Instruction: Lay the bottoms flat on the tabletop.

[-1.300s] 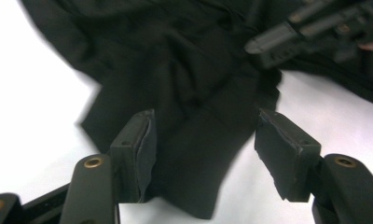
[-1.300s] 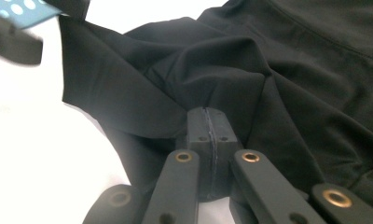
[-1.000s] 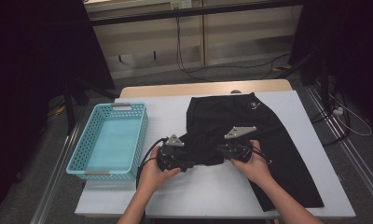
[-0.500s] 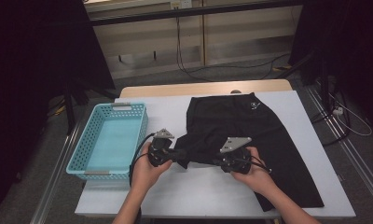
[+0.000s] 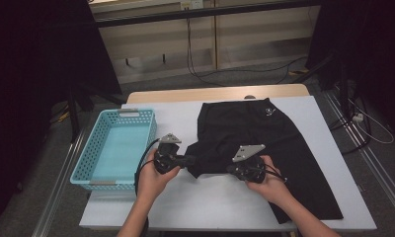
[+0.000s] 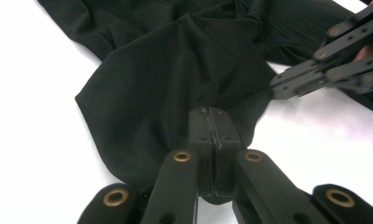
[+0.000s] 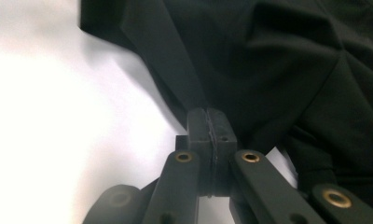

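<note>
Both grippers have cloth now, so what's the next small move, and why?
Probably lift both together and carry the near edge forward, away from the person, to fold the black shorts. The left gripper and the right gripper are each shut on fabric at that edge, which lies bunched on the white table. The blue basket sits apart at the left.

I am holding my left gripper [image 5: 185,160] and my right gripper [image 5: 233,169] at the near edge of the black shorts [image 5: 264,148], which are lying spread on the white table [image 5: 185,207]. Both are gripping a fold of the cloth. A light blue basket [image 5: 117,148] is sitting just beside my left hand [image 5: 153,177].
</note>
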A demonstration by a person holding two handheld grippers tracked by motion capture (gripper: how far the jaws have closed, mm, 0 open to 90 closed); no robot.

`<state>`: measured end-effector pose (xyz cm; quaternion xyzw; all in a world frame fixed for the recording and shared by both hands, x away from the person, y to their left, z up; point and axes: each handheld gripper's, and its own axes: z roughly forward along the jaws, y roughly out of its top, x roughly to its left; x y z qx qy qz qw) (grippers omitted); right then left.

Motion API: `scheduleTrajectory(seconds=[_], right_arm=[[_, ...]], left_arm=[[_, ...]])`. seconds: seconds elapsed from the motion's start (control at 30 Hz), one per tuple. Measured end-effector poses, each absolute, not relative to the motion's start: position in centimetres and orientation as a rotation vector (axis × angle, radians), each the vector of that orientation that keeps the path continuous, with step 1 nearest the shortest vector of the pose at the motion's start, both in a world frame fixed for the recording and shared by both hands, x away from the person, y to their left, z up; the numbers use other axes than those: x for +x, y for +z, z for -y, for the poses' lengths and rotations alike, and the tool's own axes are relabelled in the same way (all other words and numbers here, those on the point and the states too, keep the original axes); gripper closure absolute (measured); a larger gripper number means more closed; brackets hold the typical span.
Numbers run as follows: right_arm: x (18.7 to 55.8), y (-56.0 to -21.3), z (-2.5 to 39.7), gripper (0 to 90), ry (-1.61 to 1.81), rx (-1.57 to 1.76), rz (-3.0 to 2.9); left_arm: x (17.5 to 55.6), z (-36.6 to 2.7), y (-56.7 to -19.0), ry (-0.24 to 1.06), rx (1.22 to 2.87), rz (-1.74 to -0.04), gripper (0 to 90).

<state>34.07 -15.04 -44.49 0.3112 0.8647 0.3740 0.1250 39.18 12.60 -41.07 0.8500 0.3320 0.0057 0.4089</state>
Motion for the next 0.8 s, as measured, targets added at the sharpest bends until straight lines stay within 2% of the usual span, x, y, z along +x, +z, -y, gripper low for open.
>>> scheduleTrajectory(seconds=[0.23, 0.33, 0.37, 0.43, 0.5, 0.57, 0.7, 0.8], right_arm=[[33.4, -41.6, 17.4, 90.0, 1.272, 0.94, -2.481], [32.8, -41.2, 17.7, 90.0, 1.306, 0.914, -2.49], [32.6, -41.4, 17.6, 90.0, 1.298, 0.904, -2.492], [32.3, -42.1, 17.1, 88.9, 1.256, 0.86, -2.546], [32.2, -42.8, 16.5, 76.0, 1.203, 0.841, -2.571], [32.2, -43.1, 16.0, 71.6, 1.177, 0.831, -2.54], [31.9, -42.9, 14.9, 72.9, 1.227, 0.788, -2.531], [31.6, -43.3, 13.5, 77.2, 1.213, 0.729, -2.582]], left_arm=[[39.2, -13.9, -39.9, -0.059, 2.074, -0.82, 89.3], [38.9, -13.5, -39.8, -0.068, 2.102, -0.775, 88.9], [38.8, -13.3, -39.9, -0.038, 2.107, -0.749, 86.3], [38.9, -13.1, -40.2, -0.009, 2.108, -0.763, 69.4], [38.9, -12.9, -40.5, 0.015, 2.112, -0.76, 60.4], [39.0, -12.8, -40.7, 0.09, 2.116, -0.761, 44.1], [39.2, -12.9, -40.8, 0.115, 2.118, -0.771, 35.1], [39.2, -12.8, -41.1, 0.108, 2.134, -0.782, 33.2]])
